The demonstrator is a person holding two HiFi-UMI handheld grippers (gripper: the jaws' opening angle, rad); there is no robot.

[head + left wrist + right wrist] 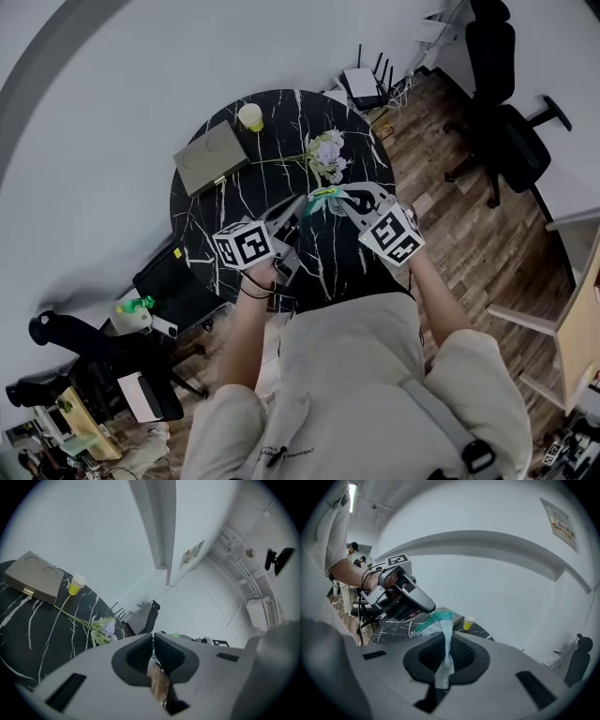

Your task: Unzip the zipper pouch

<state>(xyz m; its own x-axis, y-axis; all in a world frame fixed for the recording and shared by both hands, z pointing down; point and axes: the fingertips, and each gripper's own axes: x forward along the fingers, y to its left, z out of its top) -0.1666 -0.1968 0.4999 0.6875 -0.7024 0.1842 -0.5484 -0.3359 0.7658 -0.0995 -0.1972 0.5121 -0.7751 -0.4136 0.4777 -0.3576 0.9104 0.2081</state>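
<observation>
The right gripper (447, 641) clamps a fold of the zipper pouch (439, 620), mid-air at the head view's centre; the left gripper (302, 204) sits nearly closed at its teal end (on the pull or not, I cannot tell). Tugging without it would likely slip the cloth free.

Black table (261, 190) lies bare at frame centre; grey box (212, 157) at its left, yellow cup (250, 116) and flowers (326, 155) above stand in the way.

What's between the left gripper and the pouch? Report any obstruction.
Nothing visible. The left gripper, jaws nearly together, already meets the teal end of the zipper pouch, apparently pinching it. The right gripper clamps the other end.
</observation>
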